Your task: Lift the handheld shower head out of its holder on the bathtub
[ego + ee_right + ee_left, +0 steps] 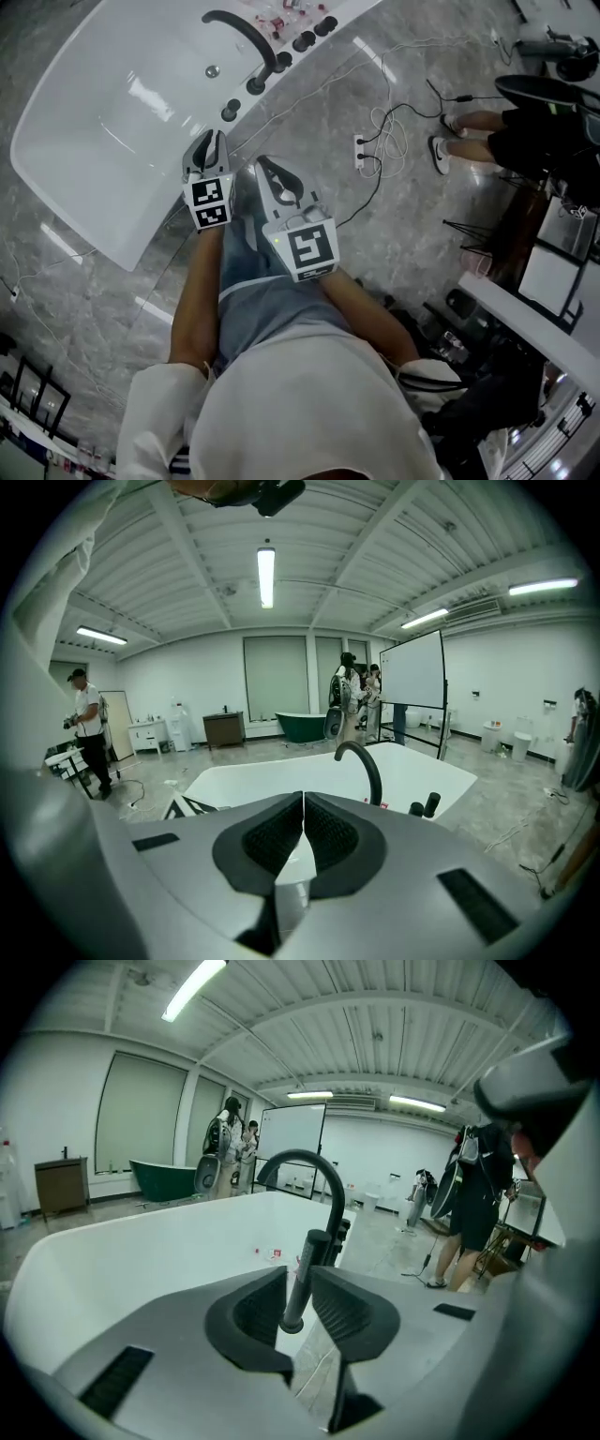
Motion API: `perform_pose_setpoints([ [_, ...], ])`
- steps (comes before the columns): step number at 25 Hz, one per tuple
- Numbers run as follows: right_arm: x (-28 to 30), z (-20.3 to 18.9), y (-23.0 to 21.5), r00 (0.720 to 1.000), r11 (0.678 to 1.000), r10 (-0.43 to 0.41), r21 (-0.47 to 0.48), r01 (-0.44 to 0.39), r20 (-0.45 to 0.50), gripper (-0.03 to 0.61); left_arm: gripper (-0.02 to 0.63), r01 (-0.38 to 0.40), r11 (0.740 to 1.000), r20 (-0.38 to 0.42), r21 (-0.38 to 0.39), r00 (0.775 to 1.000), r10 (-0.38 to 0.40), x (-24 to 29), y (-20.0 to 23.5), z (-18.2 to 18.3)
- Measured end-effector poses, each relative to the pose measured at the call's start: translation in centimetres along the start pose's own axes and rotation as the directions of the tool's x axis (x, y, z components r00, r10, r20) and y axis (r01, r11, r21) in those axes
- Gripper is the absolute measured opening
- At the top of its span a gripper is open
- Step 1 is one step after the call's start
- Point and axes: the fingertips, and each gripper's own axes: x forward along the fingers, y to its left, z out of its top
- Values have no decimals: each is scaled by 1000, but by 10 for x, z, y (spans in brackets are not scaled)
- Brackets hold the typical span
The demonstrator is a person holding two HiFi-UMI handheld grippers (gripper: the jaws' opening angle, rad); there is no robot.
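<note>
Lab hall: white bathtub (84, 112), whiteboard (412, 682), floor cables (394, 122)

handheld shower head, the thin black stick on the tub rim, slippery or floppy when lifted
The slim black cylindrical handheld shower head looks smooth and round, so it may slip in a loose grip. It seems rigid, probably metal, so fairly heavy for its width. Upright in its holder on the rim of the white bathtub, it likely lifts straight out.

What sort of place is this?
Probably a test hall or showroom, not a home bathroom: white bathtub freestanding on open floor, a whiteboard and a green tub beyond.
</note>
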Motion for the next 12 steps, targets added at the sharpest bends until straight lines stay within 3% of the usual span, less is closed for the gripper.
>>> perform_pose_setpoints([
  [2,6,-14,-7,1000,1000,0,1,0,-15,17,194,-19,1000,-40,14,999,19,33,1,-25],
  [5,23,-39,-25,998,1000,5,28,-3,-59,17,256,-33,999,-82,3,996,33,91,1,-59],
  [12,66,-113,-82,996,1000,28,-9,-28,-88,17,258,-70,993,-124,94,989,81,205,1,-126],
])
